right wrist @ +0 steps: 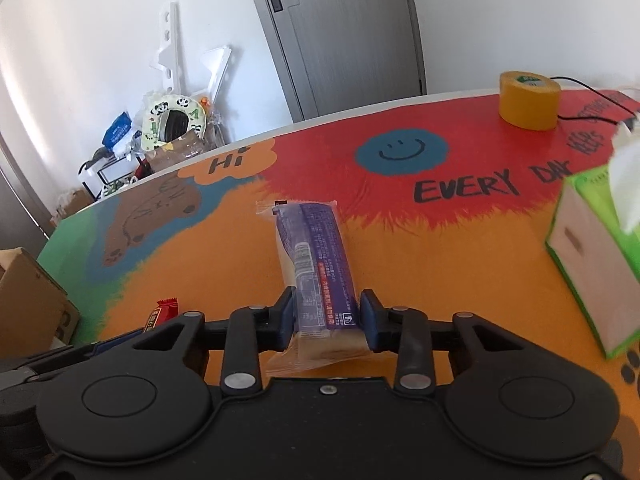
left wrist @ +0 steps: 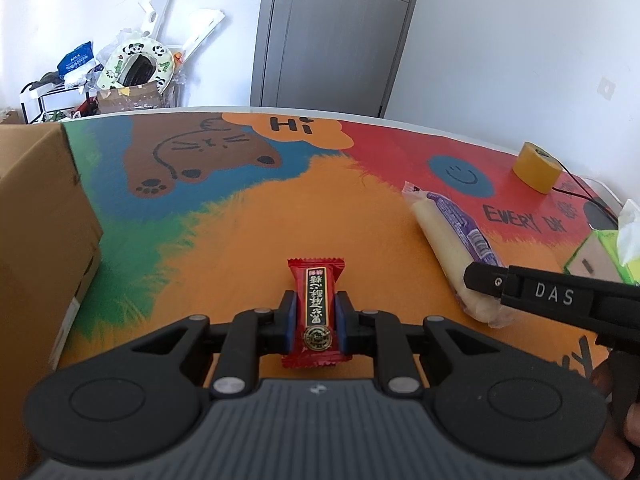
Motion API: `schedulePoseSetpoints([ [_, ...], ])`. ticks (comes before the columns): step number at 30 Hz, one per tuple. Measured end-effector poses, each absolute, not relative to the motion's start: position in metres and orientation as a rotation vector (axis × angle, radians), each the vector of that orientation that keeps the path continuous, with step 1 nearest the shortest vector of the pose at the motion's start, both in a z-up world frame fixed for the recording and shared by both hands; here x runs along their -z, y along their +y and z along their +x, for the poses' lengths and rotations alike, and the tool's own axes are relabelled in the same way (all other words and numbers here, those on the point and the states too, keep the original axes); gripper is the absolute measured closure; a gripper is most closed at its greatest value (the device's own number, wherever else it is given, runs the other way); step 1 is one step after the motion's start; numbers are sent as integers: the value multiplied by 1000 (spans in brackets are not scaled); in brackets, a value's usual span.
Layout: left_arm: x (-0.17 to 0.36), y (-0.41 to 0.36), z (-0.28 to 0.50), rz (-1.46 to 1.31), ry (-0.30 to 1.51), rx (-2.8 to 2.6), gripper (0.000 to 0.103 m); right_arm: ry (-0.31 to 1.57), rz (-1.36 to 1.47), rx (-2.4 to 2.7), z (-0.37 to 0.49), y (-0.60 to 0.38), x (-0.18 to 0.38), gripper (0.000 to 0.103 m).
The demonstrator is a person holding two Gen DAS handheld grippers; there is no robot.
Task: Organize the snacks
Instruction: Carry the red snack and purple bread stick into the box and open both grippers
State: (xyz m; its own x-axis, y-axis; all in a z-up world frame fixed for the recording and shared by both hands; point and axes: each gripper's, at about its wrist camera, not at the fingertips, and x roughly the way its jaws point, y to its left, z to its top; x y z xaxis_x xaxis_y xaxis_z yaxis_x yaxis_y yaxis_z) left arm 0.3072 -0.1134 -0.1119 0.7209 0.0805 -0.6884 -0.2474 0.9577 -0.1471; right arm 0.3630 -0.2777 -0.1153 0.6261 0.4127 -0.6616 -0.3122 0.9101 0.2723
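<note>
- On the near, orange part of the colourful printed tablecloth [left wrist: 248,216], the left gripper [left wrist: 315,320] has its two blue-padded fingers [left wrist: 289,322] closed against the sides of a small red foil-wrapped candy bar with black and gold lettering [left wrist: 316,308].
- That red bar lies lengthwise between the jaws, its crimped far end pointing away and its near end tucked under the gripper body.
- To the right, the right gripper [right wrist: 329,320] is narrowed onto a long pale bread roll in a clear and purple plastic wrapper [right wrist: 314,264]; the pads [right wrist: 370,326] press both sides of its near end.
- Seen from the left wrist view, the same purple-wrapped roll [left wrist: 452,240] lies slanted on the orange area, with a black finger marked "DAS" over its near end.
- From the right wrist view, the red bar [right wrist: 162,314] peeks out at the near left, beside the other gripper's black body.
- At the far left stands a brown cardboard box [left wrist: 40,216], its wall rising beside the green patch of the cloth.
- Far right on the red area sits a yellow roll of tape [right wrist: 528,98], with a thin black cable [right wrist: 592,92] running past it.
- Near right stands a green and white tissue box [right wrist: 588,264] with a white tissue sticking up.
- Beyond the table are a grey door [right wrist: 344,32] and a pile of clutter against the white wall.
</note>
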Motion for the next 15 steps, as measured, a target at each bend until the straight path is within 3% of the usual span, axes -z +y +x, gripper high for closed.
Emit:
schedulePoseSetpoints([
  [15, 102, -116, 258, -232, 739, -133, 84, 795, 277, -380, 311, -299, 116, 71],
])
